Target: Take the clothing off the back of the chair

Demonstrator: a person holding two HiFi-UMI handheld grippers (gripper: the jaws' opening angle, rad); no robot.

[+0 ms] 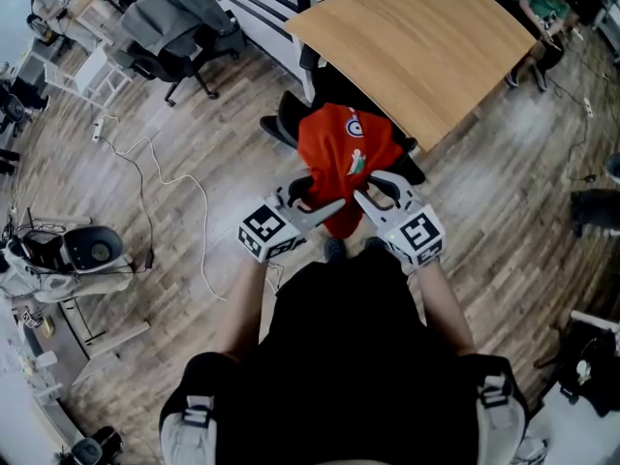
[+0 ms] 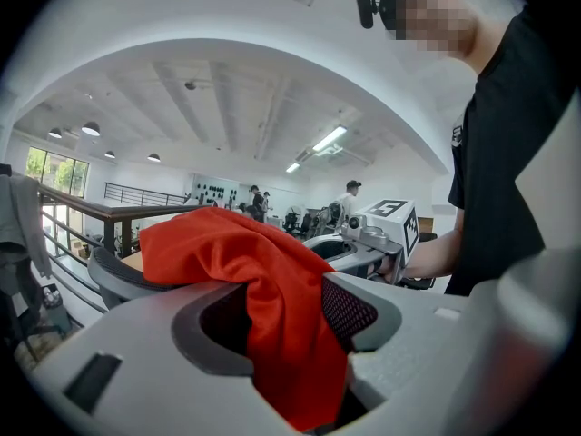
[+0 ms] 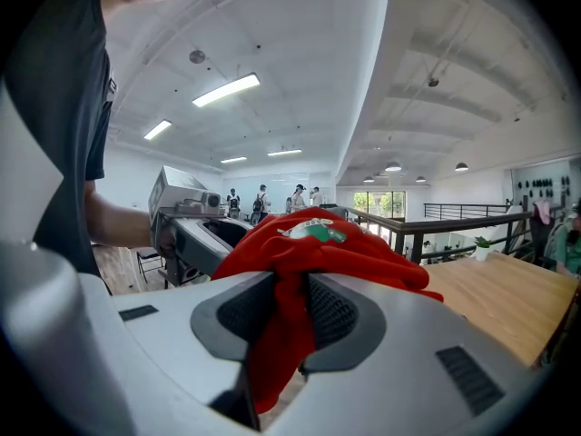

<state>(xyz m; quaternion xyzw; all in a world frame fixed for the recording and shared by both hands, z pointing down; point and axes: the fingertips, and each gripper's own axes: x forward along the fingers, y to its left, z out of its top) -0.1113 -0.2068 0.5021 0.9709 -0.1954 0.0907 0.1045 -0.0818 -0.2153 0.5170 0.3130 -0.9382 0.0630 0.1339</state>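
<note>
Two grippers meet at the near side of the chair (image 1: 283,116), both biting the red shirt (image 1: 339,148) that drapes over its back. Your left gripper (image 1: 327,209) has its jaws set wide, but a thick fold of the cloth fills the gap from pad to pad. Your right gripper (image 1: 360,200), just beside it, has its jaws close together on a thinner pinch of the same cloth.

Little of the chair itself shows — the shirt covers the backrest. The head view leaves only dark slivers on either side of it, and the left gripper view one curved rim under the cloth. The shirt's lower edge drops out of sight below each pair of jaws, so where it ends cannot be told. A round badge and a green-and-white mark sit on the cloth over the top of the chair, too small to read.

Beyond the chair stands a wooden table (image 1: 417,37), its far edge cut off by the frame — and your own dark torso hides the floor on the chair's near side. Figures far behind the chair, seen from both gripper views, are too small to make out.
</note>
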